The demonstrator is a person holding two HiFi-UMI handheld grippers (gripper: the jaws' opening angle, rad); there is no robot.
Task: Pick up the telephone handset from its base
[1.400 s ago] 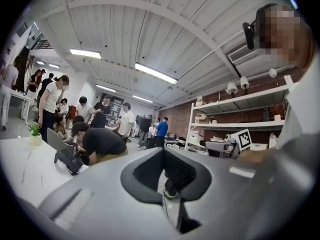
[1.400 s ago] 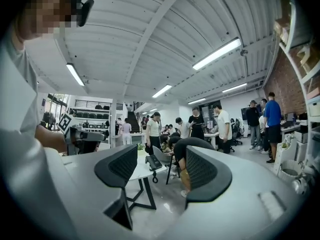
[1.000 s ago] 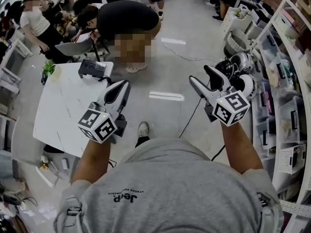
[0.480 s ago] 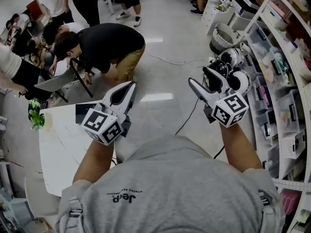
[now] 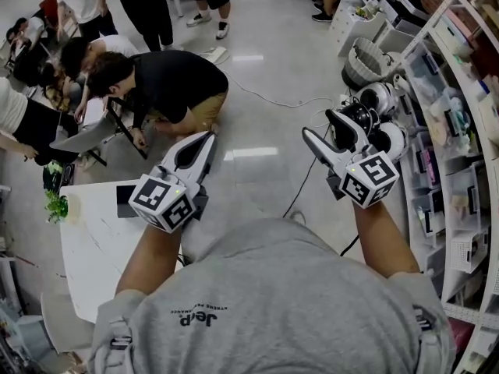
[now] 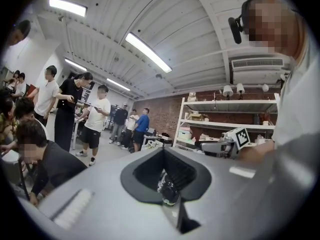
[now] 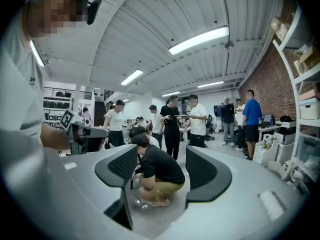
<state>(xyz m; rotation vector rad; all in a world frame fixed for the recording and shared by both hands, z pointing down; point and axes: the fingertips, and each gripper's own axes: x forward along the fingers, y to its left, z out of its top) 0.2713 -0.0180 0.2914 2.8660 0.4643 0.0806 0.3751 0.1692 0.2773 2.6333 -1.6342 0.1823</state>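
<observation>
Both grippers hover much as before. The left gripper's [image 5: 204, 135] smooth grey jaws are pressed together; the right gripper's [image 5: 320, 125] are apart and empty. A boxy dark telephone [image 5: 123, 201] sits on a glossy white table [image 5: 92, 244] just left of the left gripper.

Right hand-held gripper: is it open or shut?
Open: the right hand-held gripper has its jaws apart, with nothing held between them.

Table [image 5: 90, 244]: white top, faint grey veining, smooth, low sheen. Floor [image 5: 265, 84] right of table: pale, polished, glossy, mirrors 2 light strips. Left gripper [image 5: 204, 139] over table's right edge, right gripper [image 5: 320, 121] well right of table: matt grey plastic shells, black ribbed pads. Person's shirt [image 5: 273, 302], near side of table: grey knit cloth, matt.
</observation>
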